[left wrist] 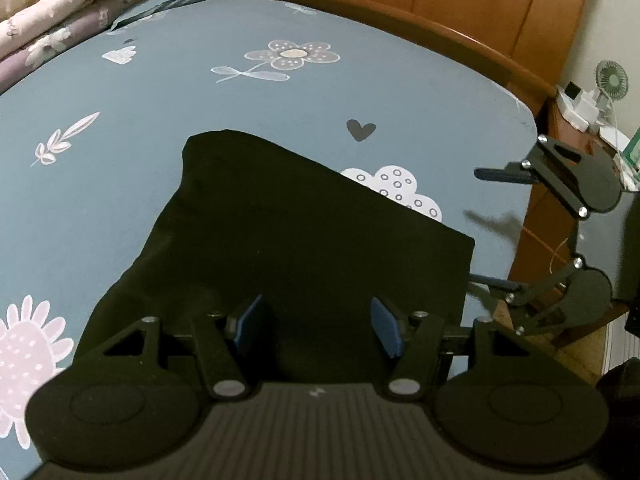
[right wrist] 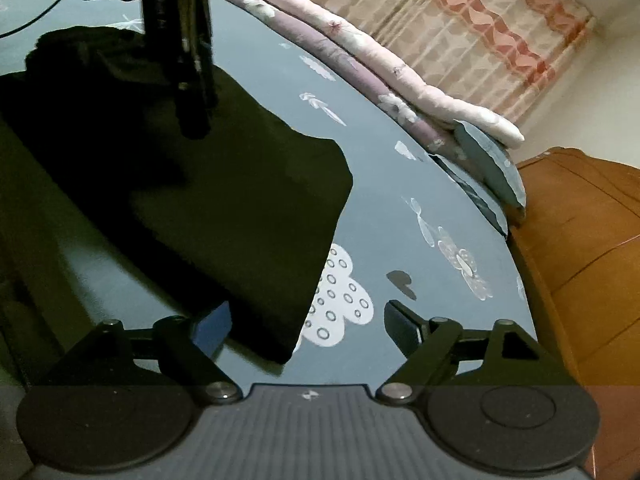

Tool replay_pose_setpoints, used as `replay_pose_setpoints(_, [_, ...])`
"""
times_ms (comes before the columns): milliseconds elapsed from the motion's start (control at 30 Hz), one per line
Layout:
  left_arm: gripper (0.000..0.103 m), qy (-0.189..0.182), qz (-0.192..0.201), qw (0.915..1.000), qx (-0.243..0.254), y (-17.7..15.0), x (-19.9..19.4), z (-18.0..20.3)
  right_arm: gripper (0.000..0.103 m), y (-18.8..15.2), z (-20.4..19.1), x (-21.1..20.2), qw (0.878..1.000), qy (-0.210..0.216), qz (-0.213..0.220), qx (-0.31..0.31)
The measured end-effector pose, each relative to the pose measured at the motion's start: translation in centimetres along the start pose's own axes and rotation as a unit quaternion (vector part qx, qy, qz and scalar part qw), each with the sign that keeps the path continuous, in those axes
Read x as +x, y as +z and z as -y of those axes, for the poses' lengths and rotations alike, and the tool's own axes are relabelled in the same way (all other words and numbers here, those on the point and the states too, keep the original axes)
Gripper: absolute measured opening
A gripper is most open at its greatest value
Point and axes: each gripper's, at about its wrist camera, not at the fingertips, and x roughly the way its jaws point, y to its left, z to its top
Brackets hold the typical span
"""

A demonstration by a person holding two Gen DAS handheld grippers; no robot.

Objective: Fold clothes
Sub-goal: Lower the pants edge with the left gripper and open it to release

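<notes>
- Black garment point(left wrist: 304, 240) lies flat on the blue flower-print bedsheet point(left wrist: 208, 92), near the bed's corner, one straight edge crossing a white cloud print point(left wrist: 396, 190).
- Folding looks partly done, judging by its outline: a compact, roughly four-sided shape with clean straight edges on two sides, though the side toward the pink flower print slopes and bulges (so not yet a tidy rectangle).
- Left gripper point(left wrist: 316, 326) hovers over the cloth's near part, its blue pads spread apart, nothing pinched between them.
- Right gripper point(right wrist: 308, 330) sits at the garment's corner point(right wrist: 288, 344) by the cloud print, jaws wide; one pad is beside the cloth, not pressing it.
- Left to do, by my reading: take the edge and make at least one more fold, then square it up.
- No other clothes show clearly in either view.
</notes>
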Motion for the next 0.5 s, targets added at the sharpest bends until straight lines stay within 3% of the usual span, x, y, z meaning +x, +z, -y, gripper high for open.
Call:
replay_pose_setpoints(267, [0.062, 0.031, -0.009, 0.9991, -0.027, -1.4, -1.4, -0.7, 0.088, -1.7, 2.1, -0.6, 0.998, -0.007, -0.055, 0.017])
replay_pose_setpoints(367, [0.07, 0.029, -0.007, 0.9987, -0.041, -1.7, -2.7, -0.9, 0.088, -2.0, 3.6, -0.8, 0.997, 0.019, -0.072, 0.035])
replay_pose_setpoints(500, [0.071, 0.042, 0.007, 0.9982, -0.042, -1.5, -4.2, -0.6, 0.089, -1.0, 5.6, -0.8, 0.993, 0.064, -0.074, 0.061])
